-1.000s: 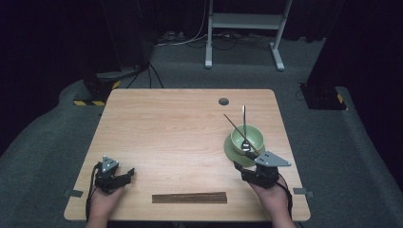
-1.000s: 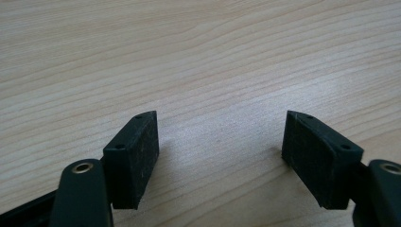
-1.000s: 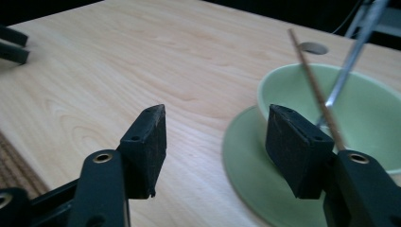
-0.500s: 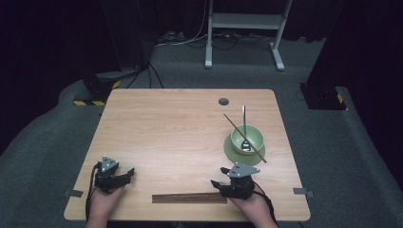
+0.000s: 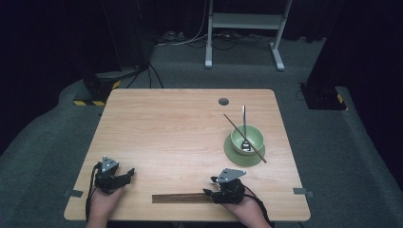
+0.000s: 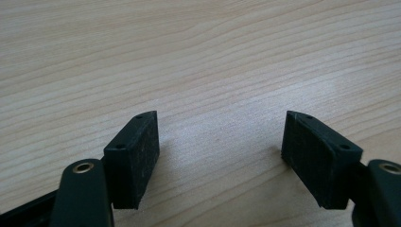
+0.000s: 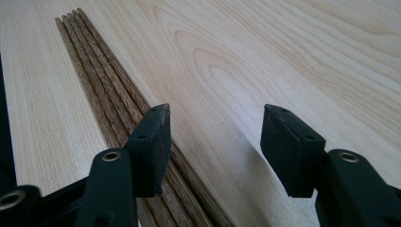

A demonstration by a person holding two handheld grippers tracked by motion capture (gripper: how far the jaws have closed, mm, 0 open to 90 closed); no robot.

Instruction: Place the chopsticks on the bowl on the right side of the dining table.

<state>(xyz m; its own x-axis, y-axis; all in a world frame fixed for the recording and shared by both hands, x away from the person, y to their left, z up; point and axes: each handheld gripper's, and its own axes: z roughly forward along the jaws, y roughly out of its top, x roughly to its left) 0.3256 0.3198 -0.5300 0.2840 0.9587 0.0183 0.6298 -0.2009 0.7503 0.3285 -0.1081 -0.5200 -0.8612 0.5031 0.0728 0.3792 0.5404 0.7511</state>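
Chopsticks [image 5: 183,197]: lying as a tight row of dark wooden sticks along the near edge of the bench [image 5: 171,128], serving as the landmark here.
Right hand-held gripper [image 5: 207,192]: hovering at the right end of the chopsticks, jaws standing apart and holding nothing; in the right gripper view one jaw is sitting over the sticks [image 7: 118,90], the other over bare wood.
Left hand-held gripper [image 5: 129,173]: resting well left of the chopsticks, jaws spread wide over bare bench, gripping nothing.
Bowl [image 5: 247,138]: sitting on a green saucer [image 5: 236,156] far beyond the chopsticks' right end, already carrying a spoon [image 5: 244,124] and one chopstick [image 5: 238,128] laid across it.
Progress: looking partly done; the row is waiting to be picked up, with the grasp not yet closing.
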